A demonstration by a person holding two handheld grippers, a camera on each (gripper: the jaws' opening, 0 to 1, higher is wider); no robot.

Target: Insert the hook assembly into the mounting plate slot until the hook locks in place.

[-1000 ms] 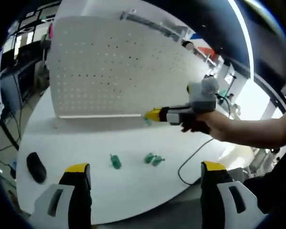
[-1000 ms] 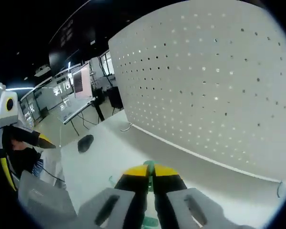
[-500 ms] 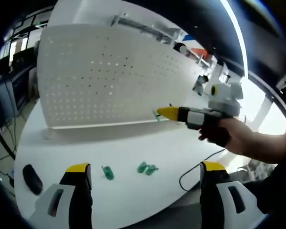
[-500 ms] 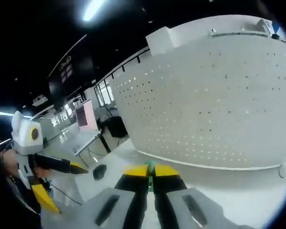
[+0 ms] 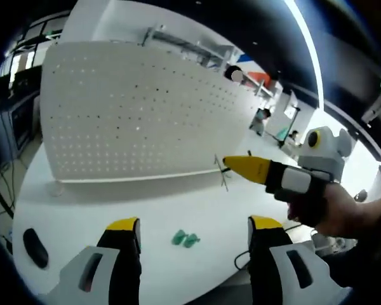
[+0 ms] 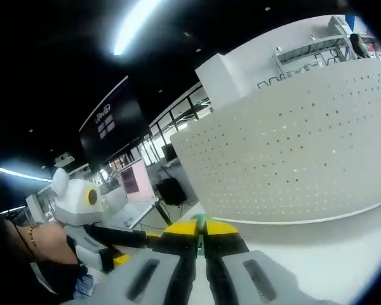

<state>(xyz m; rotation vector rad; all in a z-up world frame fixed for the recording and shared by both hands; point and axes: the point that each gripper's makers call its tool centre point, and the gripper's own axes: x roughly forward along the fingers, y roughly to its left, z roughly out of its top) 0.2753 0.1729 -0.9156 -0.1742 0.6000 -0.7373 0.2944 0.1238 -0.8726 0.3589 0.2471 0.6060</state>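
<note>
The white pegboard mounting plate (image 5: 133, 108) stands upright at the back of the white table (image 5: 114, 210); the right gripper view has it at the right (image 6: 292, 152). My right gripper (image 6: 199, 223) is shut on a small green hook (image 6: 199, 220). In the left gripper view it (image 5: 232, 165) comes in from the right, held by a hand, with a thin hook piece (image 5: 223, 175) at its tip, close in front of the plate's lower right part. Two green hooks (image 5: 186, 239) lie together on the table. My left gripper (image 5: 194, 225) hovers open above the table's near edge, holding nothing.
A black mouse (image 5: 35, 246) lies at the table's left end. A dark cable (image 5: 241, 257) runs along the near right edge. In the right gripper view my left gripper (image 6: 136, 248) and a hand (image 6: 44, 248) sit at the lower left, with office desks behind.
The right gripper has risen and swung right, its tip still near the plate's lower right. The left gripper's jaws have narrowed a little. Both cameras have tilted.
</note>
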